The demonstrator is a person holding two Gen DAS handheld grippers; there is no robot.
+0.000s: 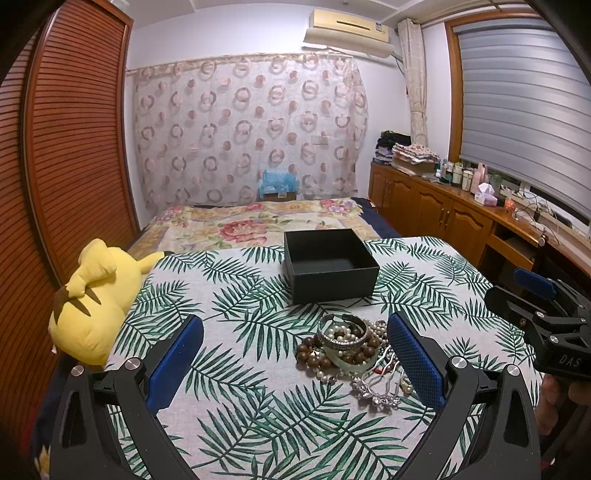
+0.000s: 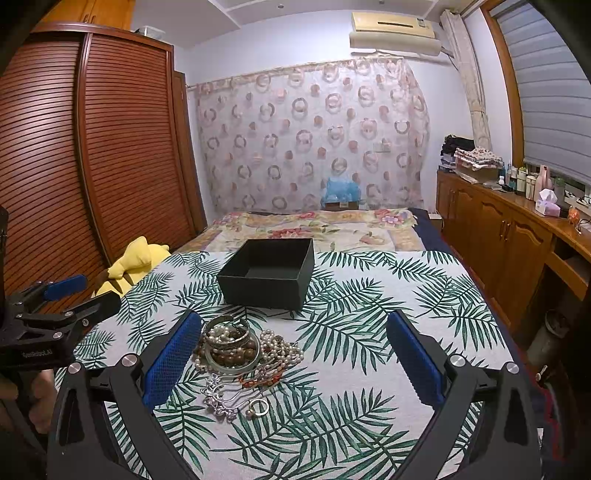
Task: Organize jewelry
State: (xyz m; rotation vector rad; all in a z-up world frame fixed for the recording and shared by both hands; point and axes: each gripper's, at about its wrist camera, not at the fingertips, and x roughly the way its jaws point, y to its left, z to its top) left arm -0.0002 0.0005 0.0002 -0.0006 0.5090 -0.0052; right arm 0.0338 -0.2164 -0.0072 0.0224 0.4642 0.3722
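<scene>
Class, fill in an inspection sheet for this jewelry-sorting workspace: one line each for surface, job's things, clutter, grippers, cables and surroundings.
Surface: leaf-print cloth spread over the bed.
Job's things: black box, open, nothing seen inside; jewelry pile in front of it, with a silver bangle, pearl strands and brown beads tangled together.
Clutter: yellow plush toy at the cloth's left edge.
Grippers: left gripper open, holding nothing, its right finger beside the pile; right gripper open, holding nothing, its left finger beside the pile.
Cables: wires on the wooden counter under the window.
Surroundings: louvered wardrobe, patterned curtain, air conditioner, window blind.
</scene>
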